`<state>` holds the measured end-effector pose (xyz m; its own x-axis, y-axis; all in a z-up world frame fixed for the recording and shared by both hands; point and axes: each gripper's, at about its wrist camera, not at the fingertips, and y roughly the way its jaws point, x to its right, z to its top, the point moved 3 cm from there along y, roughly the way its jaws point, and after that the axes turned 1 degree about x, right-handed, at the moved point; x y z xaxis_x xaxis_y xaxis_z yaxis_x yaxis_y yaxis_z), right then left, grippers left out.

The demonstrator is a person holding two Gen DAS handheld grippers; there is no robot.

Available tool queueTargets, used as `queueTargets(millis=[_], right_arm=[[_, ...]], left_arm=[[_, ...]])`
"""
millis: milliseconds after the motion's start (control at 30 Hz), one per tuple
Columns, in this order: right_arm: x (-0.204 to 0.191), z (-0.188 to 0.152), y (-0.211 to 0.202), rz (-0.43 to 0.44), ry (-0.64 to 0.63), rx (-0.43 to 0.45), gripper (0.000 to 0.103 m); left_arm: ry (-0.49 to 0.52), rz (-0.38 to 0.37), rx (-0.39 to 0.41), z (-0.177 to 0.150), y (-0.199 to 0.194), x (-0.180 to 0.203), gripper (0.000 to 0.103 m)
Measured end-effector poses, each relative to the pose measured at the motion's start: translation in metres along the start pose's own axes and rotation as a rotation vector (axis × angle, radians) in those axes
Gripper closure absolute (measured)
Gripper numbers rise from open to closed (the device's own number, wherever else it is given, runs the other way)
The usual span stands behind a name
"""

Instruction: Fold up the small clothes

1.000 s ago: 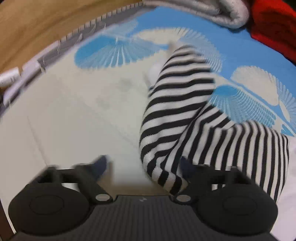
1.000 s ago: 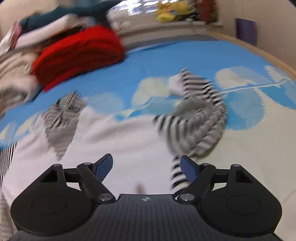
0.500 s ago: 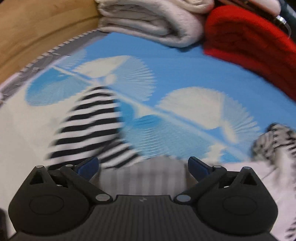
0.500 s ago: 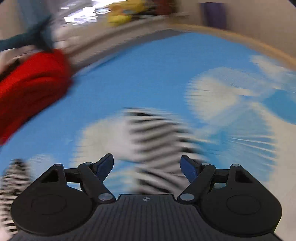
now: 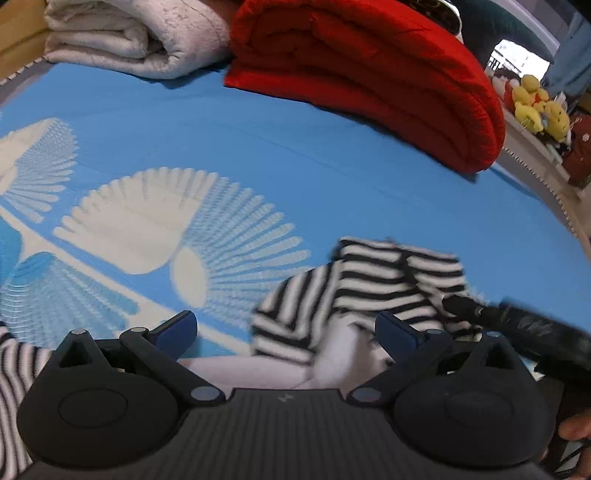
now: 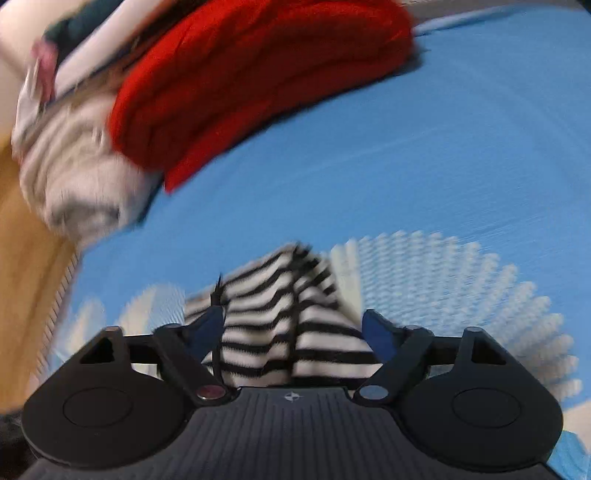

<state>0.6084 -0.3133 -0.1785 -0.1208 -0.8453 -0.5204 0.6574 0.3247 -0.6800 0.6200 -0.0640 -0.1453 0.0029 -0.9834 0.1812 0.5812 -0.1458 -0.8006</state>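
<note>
Striped garment on bed, both claws over it.
Left claw (image 5: 286, 334) spread wide, holding nothing; striped garment (image 5: 369, 280) bunched on blue bedsheet (image 5: 295, 147) just ahead. Right claw (image 6: 293, 332) closing with striped fabric between its fingers; grip contact too blurred to tell. Red blanket (image 5: 369, 66) beyond.

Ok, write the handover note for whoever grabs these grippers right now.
Left gripper: wide open, empty, above the striped garment.
Right gripper: jaws closing with a bunched striped part between them; pads not clearly pressing yet.
Garment lies crumpled on the blue patterned sheet, in front of the red blanket and white blanket.
Done: no tidy fold visible.
Left: secure the grip, spread it flat, fold.
</note>
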Motion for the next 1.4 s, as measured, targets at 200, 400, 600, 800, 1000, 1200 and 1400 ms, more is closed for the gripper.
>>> queueTargets(millis=[200,400,600,800,1000,1200,1400], right_arm=[[-0.058,-0.073,-0.095,0.206,-0.530,0.108,0.097],[-0.036,-0.216,-0.178,0.189,-0.967,-0.251,0.071],[-0.022,-0.126,-0.191,0.165,-0.525,-0.031,0.029],[-0.068,-0.149,-0.129,0.222,-0.607,-0.295,0.028],[-0.120,-0.080,-0.122,0.060,-0.748,-0.234,0.097],[-0.106,0.052,-0.186,-0.224,-0.328,0.481,0.015],[-0.004,-0.056,-0.248,-0.291,-0.465,0.274,0.017]], left_arm=[[-0.002,0.069,0.015,-0.019,-0.027,-0.057,0.000],[0.005,0.059,-0.022,-0.046,-0.046,-0.085,0.000],[-0.066,0.134,-0.037,-0.073,-0.081,-0.096,0.000],[0.010,0.193,0.004,-0.069,-0.107,-0.106,0.000],[-0.039,0.233,-0.009,-0.066,-0.096,-0.128,0.000],[-0.077,0.224,0.011,-0.067,-0.100,-0.135,0.000],[-0.059,0.188,-0.036,-0.079,-0.112,-0.118,0.000]])
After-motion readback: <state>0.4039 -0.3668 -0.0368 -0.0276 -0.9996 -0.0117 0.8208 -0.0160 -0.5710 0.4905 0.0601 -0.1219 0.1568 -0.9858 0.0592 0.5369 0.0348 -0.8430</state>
